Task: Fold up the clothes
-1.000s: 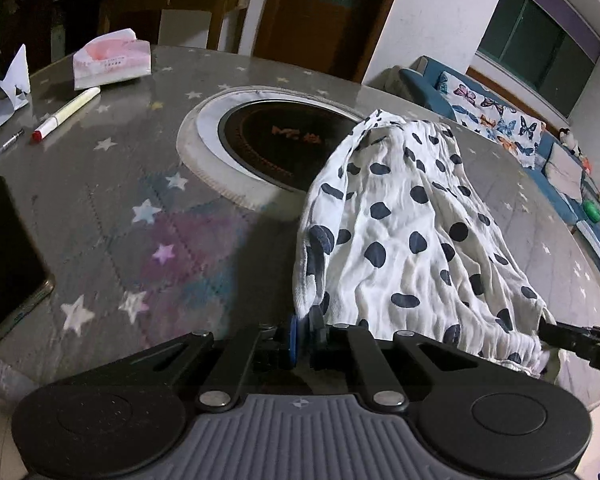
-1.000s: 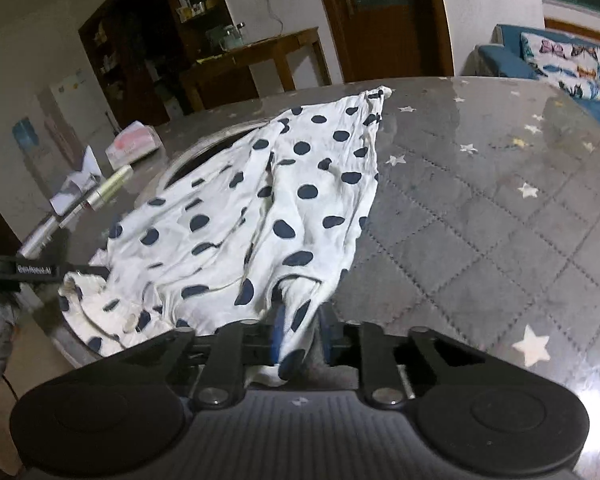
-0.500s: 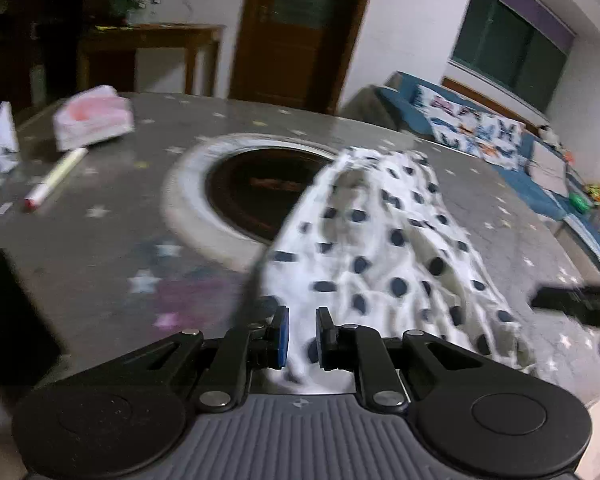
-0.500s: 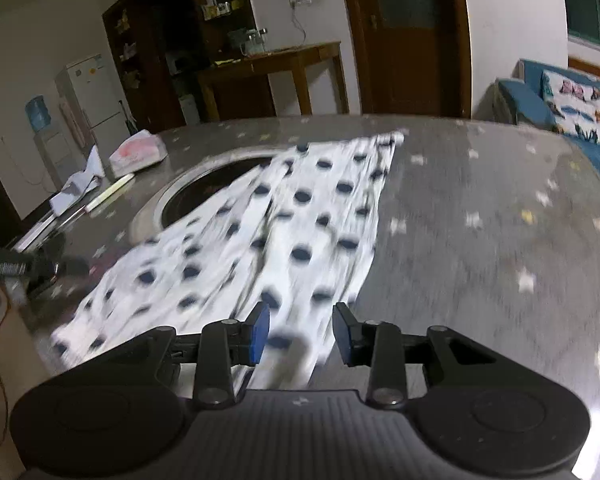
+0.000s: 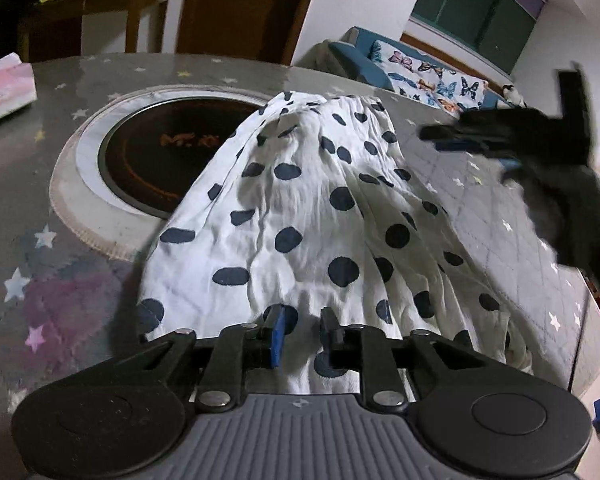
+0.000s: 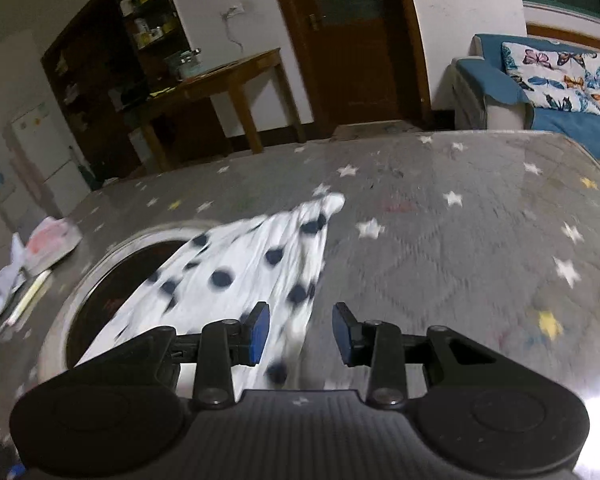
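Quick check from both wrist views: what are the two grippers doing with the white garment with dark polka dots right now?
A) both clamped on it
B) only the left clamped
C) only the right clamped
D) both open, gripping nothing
D: the left gripper and right gripper both show a gap between their blue pads, and the white polka-dot garment lies loose on the grey star-patterned table.

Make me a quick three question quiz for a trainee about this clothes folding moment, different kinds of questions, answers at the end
1. True or false: the left gripper is clamped on the garment.
2. What does the garment partly cover? A) the round hob B) the tissue pack C) a phone
3. Fill in: the right gripper has its jaws ____.

Key
1. False. Its jaws stand apart, with cloth showing in the gap.
2. A. The garment's left edge lies over the hob's right side.
3. Open, with nothing between them; it hangs above the garment's right edge and the table.
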